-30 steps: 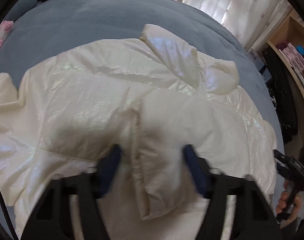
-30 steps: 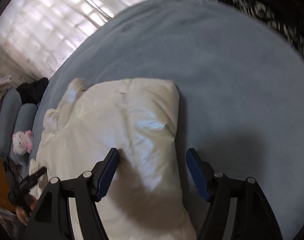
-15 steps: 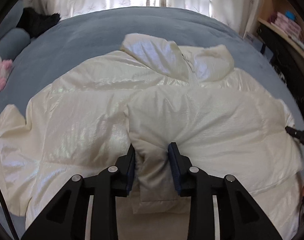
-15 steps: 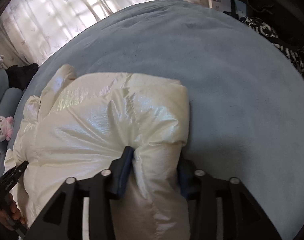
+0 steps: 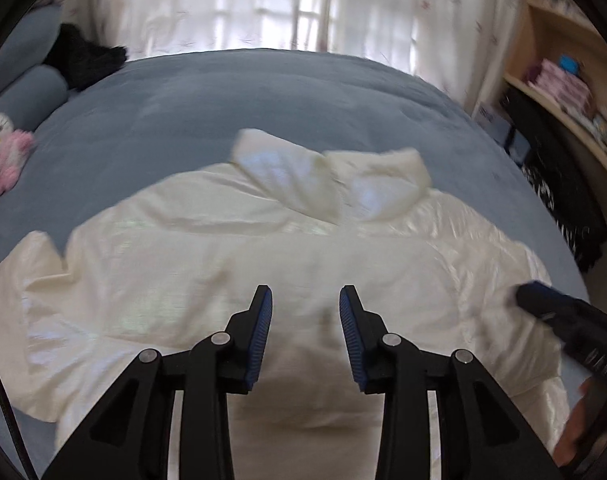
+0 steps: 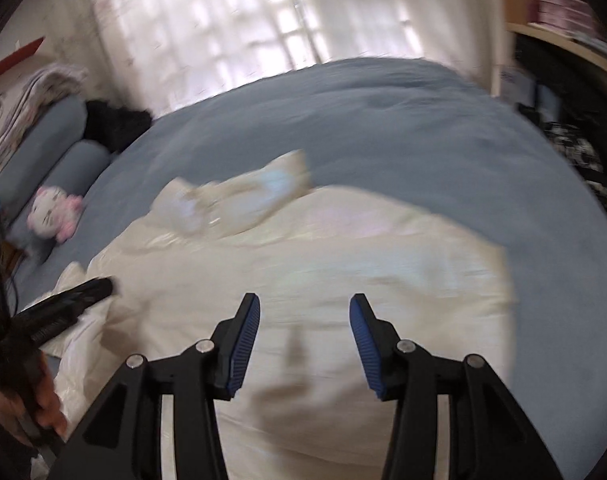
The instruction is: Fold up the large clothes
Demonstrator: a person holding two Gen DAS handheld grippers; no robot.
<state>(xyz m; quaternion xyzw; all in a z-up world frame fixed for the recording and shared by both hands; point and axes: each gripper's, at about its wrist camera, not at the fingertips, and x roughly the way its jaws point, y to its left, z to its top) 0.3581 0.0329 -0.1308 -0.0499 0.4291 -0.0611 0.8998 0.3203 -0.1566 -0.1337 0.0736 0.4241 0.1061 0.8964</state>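
Jacket, large, cream and puffy, lies spread on the blue bed, directly under and ahead of both our grippers. We see its collar at the far end, beyond the fingertips, so we stand at the hem side. The left gripper hovers above the middle of the jacket with its fingers apart and nothing between them. The right gripper also has its fingers apart and holds nothing; it hangs over the right part of the jacket, and the bare bed begins just to its right.

We judge that one side of the jacket is already folded over the body, because the right edge looks thick and rounded, while on the left gripper's left side a sleeve lies flat and open. Probably the grippers are open to take a new hold there. The pictures are blurred, so we cannot tell the seams exactly. A pink and white soft toy sits far to the left, well apart from the jacket.
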